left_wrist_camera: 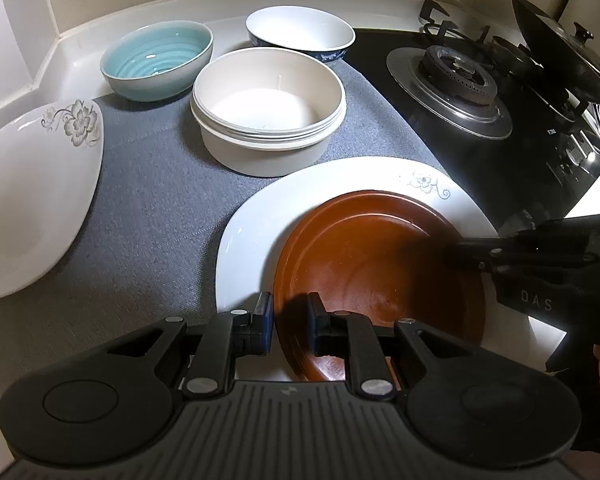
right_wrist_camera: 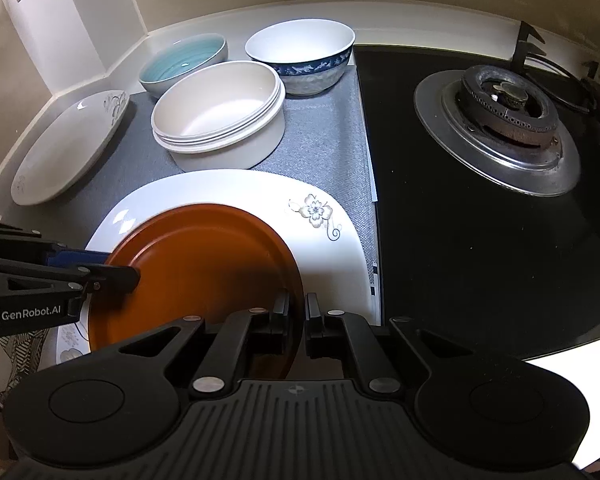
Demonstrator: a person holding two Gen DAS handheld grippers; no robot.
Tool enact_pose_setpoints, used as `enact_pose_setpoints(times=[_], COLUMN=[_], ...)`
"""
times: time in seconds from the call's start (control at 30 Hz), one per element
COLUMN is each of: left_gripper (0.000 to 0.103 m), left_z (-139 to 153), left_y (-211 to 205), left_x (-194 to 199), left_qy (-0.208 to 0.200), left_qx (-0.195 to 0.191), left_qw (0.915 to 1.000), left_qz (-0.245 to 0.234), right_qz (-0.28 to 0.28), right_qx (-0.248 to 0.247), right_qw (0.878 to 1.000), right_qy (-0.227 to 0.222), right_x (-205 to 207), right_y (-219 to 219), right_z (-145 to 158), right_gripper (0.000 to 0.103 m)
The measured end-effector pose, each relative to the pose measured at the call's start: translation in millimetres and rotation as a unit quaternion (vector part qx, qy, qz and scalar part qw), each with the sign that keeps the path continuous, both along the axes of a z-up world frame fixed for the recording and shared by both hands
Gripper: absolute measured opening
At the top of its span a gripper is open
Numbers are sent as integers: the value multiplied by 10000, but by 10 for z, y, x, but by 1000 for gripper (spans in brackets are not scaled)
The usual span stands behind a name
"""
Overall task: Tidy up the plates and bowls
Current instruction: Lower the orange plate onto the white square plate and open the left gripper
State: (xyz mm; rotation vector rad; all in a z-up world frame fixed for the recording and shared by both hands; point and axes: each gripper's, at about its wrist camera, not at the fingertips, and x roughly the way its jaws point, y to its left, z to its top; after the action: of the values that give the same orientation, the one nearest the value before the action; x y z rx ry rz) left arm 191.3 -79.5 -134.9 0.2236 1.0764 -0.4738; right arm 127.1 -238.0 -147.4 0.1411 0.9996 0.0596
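Observation:
A brown plate (left_wrist_camera: 372,264) (right_wrist_camera: 204,252) lies over a larger white plate with a flower print (left_wrist_camera: 260,216) (right_wrist_camera: 228,188) on a grey mat (left_wrist_camera: 152,208). Whether the two plates touch I cannot tell. My left gripper (left_wrist_camera: 290,320) is shut on the brown plate's left rim, which runs between its fingers; in the right wrist view the left gripper (right_wrist_camera: 120,270) reaches in from the left. My right gripper (right_wrist_camera: 297,312) is shut on the opposite rim, and the left wrist view shows the right gripper (left_wrist_camera: 460,252) coming in from the right.
Behind the plates stand a stack of cream bowls (left_wrist_camera: 268,148) (right_wrist_camera: 228,152), a teal bowl (left_wrist_camera: 156,60) (right_wrist_camera: 182,64) and a blue-patterned bowl (left_wrist_camera: 300,28) (right_wrist_camera: 300,44). A white oval dish (left_wrist_camera: 32,200) (right_wrist_camera: 68,148) lies left. A gas burner (left_wrist_camera: 452,80) (right_wrist_camera: 500,116) and pot lid (left_wrist_camera: 560,48) are right.

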Motion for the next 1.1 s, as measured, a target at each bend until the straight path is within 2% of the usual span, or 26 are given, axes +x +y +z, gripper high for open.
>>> enact_pose_setpoints(times=[0.17, 0.23, 0.3, 0.37, 0.4, 0.47, 0.5, 0.57, 0.63, 0.67, 0.73, 0.8, 0.87, 0.97, 1.03, 1.1], left_gripper=[19, 22, 34, 55, 60, 75, 79, 87, 88, 89, 90, 90, 90, 93, 95, 97], left_z=[4, 15, 32, 55, 77, 134, 174, 263, 359, 405, 478, 533, 578, 613, 609, 614], left_y=[13, 26, 38, 41, 41, 43, 59, 126, 222, 264, 348, 414, 474, 583, 635, 719], left_x=[-15, -20, -26, -33, -43, -74, -89, -115, -128, -132, -133, -118, -116, -120, -121, -140], left_qy=[2, -38, -116, -207, -260, -443, -540, -682, -776, -825, -926, -980, -1024, -1016, -950, -880], left_qx=[19, -3, -59, -126, -161, -153, -145, -191, -255, -266, -256, -243, -235, -273, -303, -386], left_qw=[10000, 10000, 9999, 9997, 9995, 9989, 9984, 9975, 9966, 9960, 9948, 9939, 9929, 9921, 9918, 9912], left_qz=[-63, -49, -79, -74, -81, -92, -89, 10, 144, 217, 353, 454, 555, 687, 796, 914], right_qz=[81, 85, 118, 142, 157, 137, 134, 128, 259, 345, 645, 838, 753, 742, 758, 627], right_qx=[-115, -109, -182, -348, -441, -578, -652, -793, -677, -634, -434, -183, -257, -150, -223, -38], right_qw=[9999, 9999, 9997, 9993, 9989, 9982, 9977, 9962, 9953, 9945, 9936, 9940, 9959, 9952, 9962, 9978], right_qy=[58, 78, 78, 16, -21, -95, -132, -324, -644, -760, -825, -679, -425, -619, -366, -228], right_x=[-13, -17, -15, -19, -22, -34, -46, -105, -201, -243, -286, -259, -209, -235, -204, -201], right_y=[45, 53, 76, 112, 130, 149, 156, 180, 202, 218, 266, 304, 354, 364, 371, 353], right_z=[4, 4, 3, 4, 6, 20, 38, 125, 234, 278, 307, 264, 215, 289, 242, 242], right_gripper=[8, 8, 8, 8, 8, 8, 13, 30, 61, 65, 67, 67, 65, 67, 67, 67])
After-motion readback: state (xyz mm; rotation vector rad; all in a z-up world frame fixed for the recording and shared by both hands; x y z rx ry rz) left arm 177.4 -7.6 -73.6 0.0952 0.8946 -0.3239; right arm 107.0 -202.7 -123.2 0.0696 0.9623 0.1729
